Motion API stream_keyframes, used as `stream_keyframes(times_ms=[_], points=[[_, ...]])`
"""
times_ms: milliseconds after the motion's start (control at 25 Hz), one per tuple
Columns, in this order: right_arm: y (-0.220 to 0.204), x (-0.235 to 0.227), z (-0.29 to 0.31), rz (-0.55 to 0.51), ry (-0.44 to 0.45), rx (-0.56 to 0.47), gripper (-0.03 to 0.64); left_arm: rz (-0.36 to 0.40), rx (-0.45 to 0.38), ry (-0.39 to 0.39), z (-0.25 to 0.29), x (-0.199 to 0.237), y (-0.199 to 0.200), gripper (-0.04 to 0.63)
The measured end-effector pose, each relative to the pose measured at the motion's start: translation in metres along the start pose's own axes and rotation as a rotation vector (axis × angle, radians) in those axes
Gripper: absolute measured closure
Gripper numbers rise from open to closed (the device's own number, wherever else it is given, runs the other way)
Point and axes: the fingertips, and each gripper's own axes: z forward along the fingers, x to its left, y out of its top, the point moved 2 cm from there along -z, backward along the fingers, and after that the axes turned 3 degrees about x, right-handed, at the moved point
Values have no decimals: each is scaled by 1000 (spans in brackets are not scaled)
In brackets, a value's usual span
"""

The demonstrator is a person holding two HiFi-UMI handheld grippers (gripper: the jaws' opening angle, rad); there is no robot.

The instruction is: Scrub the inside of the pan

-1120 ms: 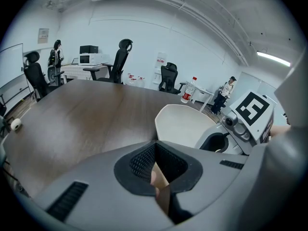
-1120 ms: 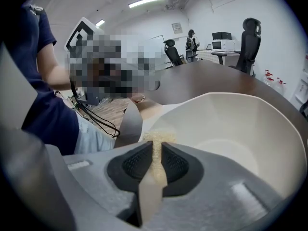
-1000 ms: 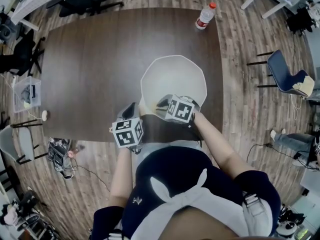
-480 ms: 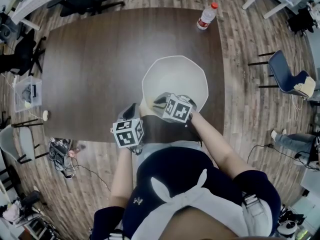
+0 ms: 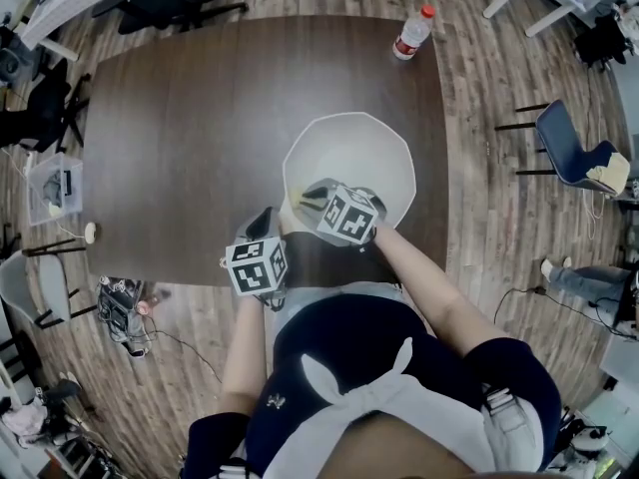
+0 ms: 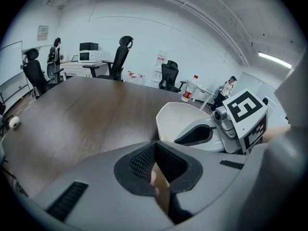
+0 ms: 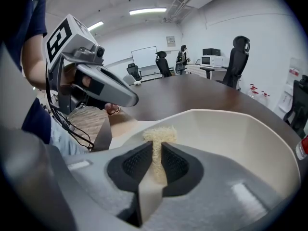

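A broad dark brown wooden table [image 5: 200, 118] is carrying the work, and the cream, many-sided pan [image 5: 364, 143] is sitting on it toward the near edge, in front of the person.

The left gripper [image 6: 156, 170] is staying put at the pan's near left. Its jaws are pressing together on a thin tan strip [image 6: 161, 184], which I am taking to be the pan's handle, so it is steadying the pan.

The right gripper [image 7: 156, 150] is reaching into the pan, and its jaws are clamping a pale yellow, fibrous scrub pad [image 7: 158, 136], leaving a narrow gap filled by the pad. Over the last second its marker cube has been sliding a little to the left, toward the pan's near left wall, while the pan itself is hardly moving. That is looking like one short scrubbing stroke, so the scrubbing is under way, with the far wall probably not reached yet.

A clear plastic bottle with a red cap [image 5: 410, 31] is lying at the table's far edge, well apart; its label is showing no readable print. The cubes are bearing only black-and-white square patterns, not words.
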Motion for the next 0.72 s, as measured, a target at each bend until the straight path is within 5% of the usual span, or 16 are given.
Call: stream_keyframes(times_ms=[720], points=[[11, -41, 9, 16, -145, -8, 561, 13, 15, 0, 7, 0, 6, 592]])
